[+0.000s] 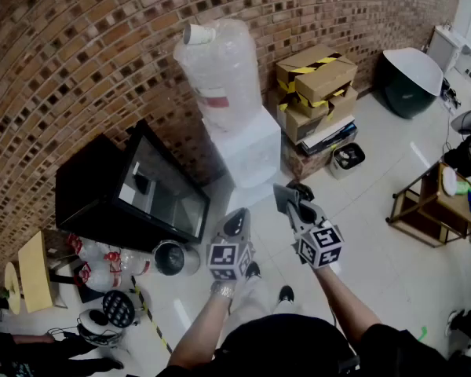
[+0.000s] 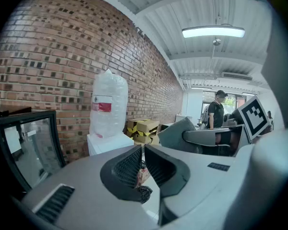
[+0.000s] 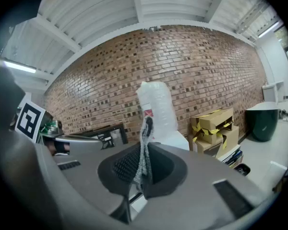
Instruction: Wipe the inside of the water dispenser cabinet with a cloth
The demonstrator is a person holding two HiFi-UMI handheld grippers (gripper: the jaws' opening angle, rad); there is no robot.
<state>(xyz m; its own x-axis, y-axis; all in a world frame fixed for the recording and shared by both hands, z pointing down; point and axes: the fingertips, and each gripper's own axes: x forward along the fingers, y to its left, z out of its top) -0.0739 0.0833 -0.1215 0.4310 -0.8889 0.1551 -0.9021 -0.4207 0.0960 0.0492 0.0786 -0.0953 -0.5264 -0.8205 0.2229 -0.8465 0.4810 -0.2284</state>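
The white water dispenser (image 1: pixel 250 149) stands against the brick wall with a wrapped bottle (image 1: pixel 218 73) on top. Left of it is a black cabinet (image 1: pixel 94 187) whose glass door (image 1: pixel 166 195) stands open. My right gripper (image 1: pixel 292 207) is held in front of the dispenser, shut on a grey cloth (image 1: pixel 282 193). In the right gripper view the cloth (image 3: pixel 146 138) sticks up from between the jaws of the gripper (image 3: pixel 144 169). My left gripper (image 1: pixel 235 220) hangs beside it. In its own view the left gripper (image 2: pixel 142 164) has its jaws together with nothing between them.
Stacked cardboard boxes (image 1: pixel 314 93) and a small black bin (image 1: pixel 347 157) sit right of the dispenser. A dark round tub (image 1: pixel 408 81) and a wooden rack (image 1: pixel 436 206) are farther right. A metal pot (image 1: pixel 171 258) and plastic bottles (image 1: pixel 102 269) lie below the cabinet. A person (image 2: pixel 216 114) stands far off.
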